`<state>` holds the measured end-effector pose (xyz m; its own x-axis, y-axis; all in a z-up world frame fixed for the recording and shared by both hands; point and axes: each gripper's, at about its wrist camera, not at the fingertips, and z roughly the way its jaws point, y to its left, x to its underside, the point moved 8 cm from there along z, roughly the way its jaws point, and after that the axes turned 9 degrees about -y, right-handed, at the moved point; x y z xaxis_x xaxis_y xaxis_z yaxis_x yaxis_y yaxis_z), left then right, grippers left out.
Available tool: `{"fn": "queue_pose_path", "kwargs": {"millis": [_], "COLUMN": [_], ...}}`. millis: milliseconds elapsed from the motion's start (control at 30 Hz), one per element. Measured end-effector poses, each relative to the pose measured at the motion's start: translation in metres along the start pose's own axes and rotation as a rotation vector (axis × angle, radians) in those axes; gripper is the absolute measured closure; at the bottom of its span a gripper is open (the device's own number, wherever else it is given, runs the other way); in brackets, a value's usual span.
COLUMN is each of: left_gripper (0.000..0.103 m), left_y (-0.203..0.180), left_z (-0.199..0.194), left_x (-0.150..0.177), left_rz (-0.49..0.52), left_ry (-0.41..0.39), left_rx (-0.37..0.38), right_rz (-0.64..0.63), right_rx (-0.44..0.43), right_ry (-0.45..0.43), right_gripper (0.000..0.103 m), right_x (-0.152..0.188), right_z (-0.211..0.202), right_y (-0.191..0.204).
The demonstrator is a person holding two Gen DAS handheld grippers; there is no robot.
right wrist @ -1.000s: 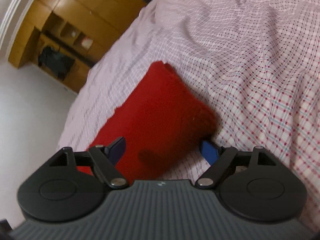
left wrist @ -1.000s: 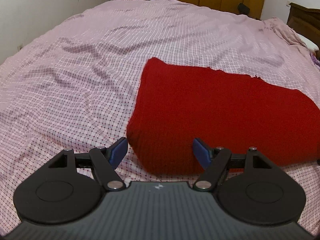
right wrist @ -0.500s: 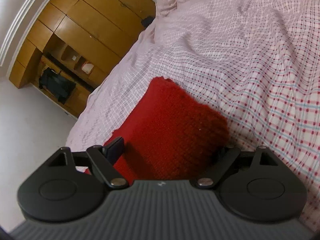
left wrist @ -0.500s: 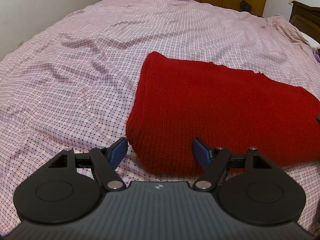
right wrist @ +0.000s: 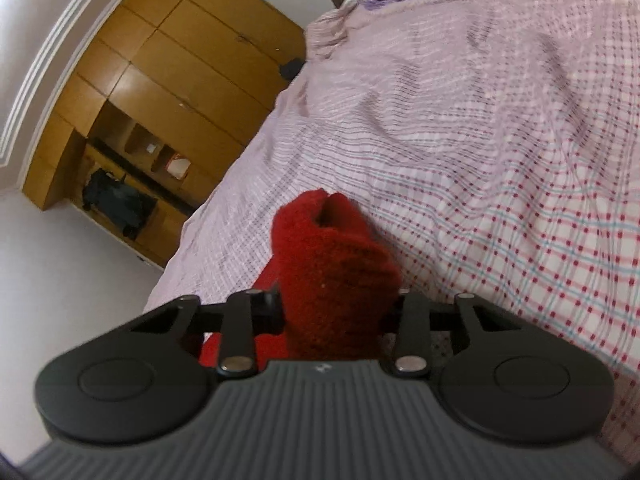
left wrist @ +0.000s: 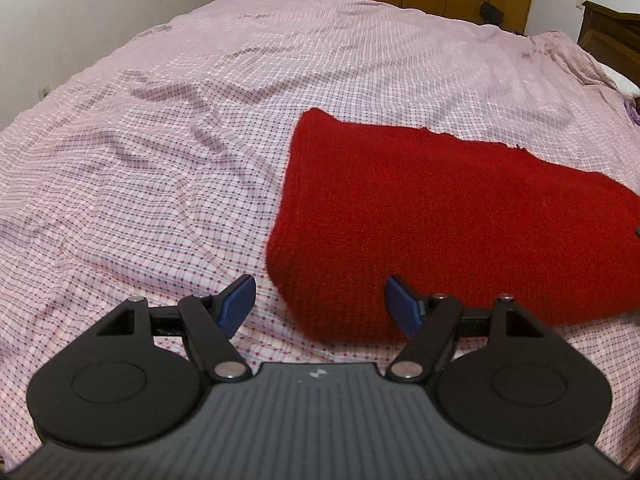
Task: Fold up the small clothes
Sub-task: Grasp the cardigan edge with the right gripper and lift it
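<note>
Right now the right gripper (right wrist: 338, 308) has just been closing and is clamped on one end of the red knitted garment (left wrist: 460, 216); in the right wrist view the wool bunches up thick between its jaws, so that end is pinched, not merely straddled. Rest of the garment lies flat on the pink checked bedsheet (left wrist: 160, 184), spread wide, looks already folded at least once.

Left gripper (left wrist: 320, 300) hangs with jaws wide apart over the garment's near left corner: one blue pad over the sheet, the other over the wool, nothing gripped. Likely parked there to take that corner so both ends lift together.

My read: start of the next fold. Risk: bulky knit, so a one-sided lift would drag and skew the flat part.

Wooden wardrobe (right wrist: 168, 80) sits beyond the bed, irrelevant.
</note>
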<state>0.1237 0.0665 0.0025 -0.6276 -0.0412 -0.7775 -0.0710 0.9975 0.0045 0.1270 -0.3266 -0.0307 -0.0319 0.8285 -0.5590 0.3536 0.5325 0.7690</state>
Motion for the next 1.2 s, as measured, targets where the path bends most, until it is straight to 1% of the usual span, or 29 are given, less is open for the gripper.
{"fn": "queue_pose_path", "kwargs": {"millis": [133,267,467,667,733,833,1000,1200], "left_gripper": [0.025,0.025,0.025,0.025,0.025,0.025,0.025,0.025], "left_y": [0.006,0.008,0.012,0.020,0.024,0.031,0.044,0.056], "left_z": [-0.002,-0.004,-0.007,-0.015,-0.018,-0.020,-0.018,-0.020], "left_x": [0.001,0.002,0.002,-0.003,-0.005,-0.007,-0.011,-0.020], "left_rz": [-0.018,-0.012,-0.018,-0.004,-0.006,-0.017,-0.022,-0.034], "left_ry": [0.007,0.006,0.003,-0.038,-0.048,-0.053,-0.047,-0.062], "left_rx": [-0.003,-0.010,-0.015,-0.066,-0.070,-0.071,-0.073,-0.071], "right_rz": [0.010,0.002,-0.097,-0.235,-0.276,-0.312,-0.330,-0.427], "right_rx": [-0.029,-0.044,-0.073,-0.114,-0.124,-0.138,-0.164,-0.229], "right_ry": [0.013,0.022,-0.001,-0.031,-0.039,-0.043,-0.021,-0.022], "right_gripper": [0.064,0.065,0.066,0.067,0.067,0.067,0.068,0.068], "right_x": [-0.004,-0.008,-0.010,-0.013,-0.013,-0.013,-0.012,-0.001], "right_z": [-0.003,-0.002,-0.007,-0.012,-0.014,-0.016,-0.017,-0.021], "right_y": [0.003,0.007,0.026,0.053,0.062,0.076,0.100,0.137]}}
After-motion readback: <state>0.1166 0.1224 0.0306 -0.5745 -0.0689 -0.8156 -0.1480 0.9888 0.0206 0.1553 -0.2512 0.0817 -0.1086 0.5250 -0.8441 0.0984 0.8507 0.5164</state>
